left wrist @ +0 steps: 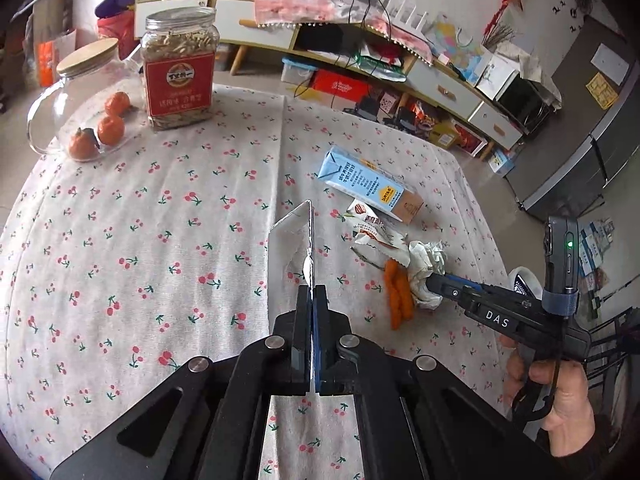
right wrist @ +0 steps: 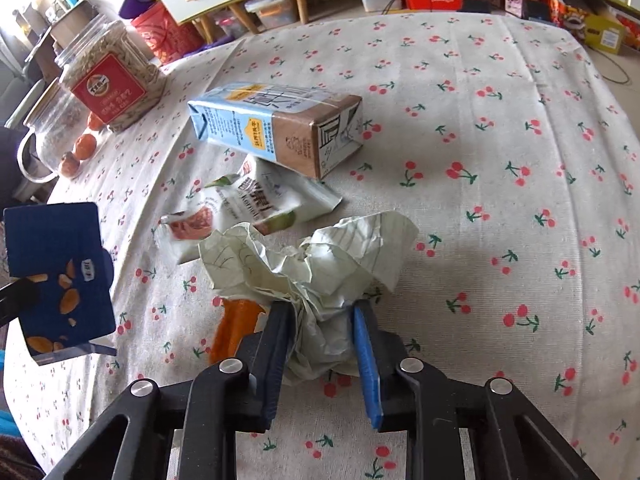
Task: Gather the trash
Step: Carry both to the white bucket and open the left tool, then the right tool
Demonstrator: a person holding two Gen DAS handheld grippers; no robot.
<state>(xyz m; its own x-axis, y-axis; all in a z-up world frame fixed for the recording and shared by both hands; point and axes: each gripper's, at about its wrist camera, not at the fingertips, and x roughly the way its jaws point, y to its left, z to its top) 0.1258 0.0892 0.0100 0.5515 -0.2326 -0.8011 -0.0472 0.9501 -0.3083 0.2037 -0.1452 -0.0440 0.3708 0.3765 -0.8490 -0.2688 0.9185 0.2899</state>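
Crumpled paper (right wrist: 308, 256) sits pinched between the right gripper's (right wrist: 320, 312) pads; the left gripper (left wrist: 314, 292), fully closed, lifts a flat wrapper (left wrist: 294, 228). Beyond wait orange peel (left wrist: 398, 296), a snack bag (right wrist: 256, 200) and carton (right wrist: 276, 124), uncollected.

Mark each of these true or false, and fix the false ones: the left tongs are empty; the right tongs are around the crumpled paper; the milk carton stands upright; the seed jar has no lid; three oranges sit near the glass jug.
1. The left tongs are empty. False: they are shut on a flat blue snack packet.
2. The right tongs are around the crumpled paper. True.
3. The milk carton stands upright. False: it lies on its side on the tablecloth.
4. The seed jar has no lid. True.
5. Three oranges sit near the glass jug. True.
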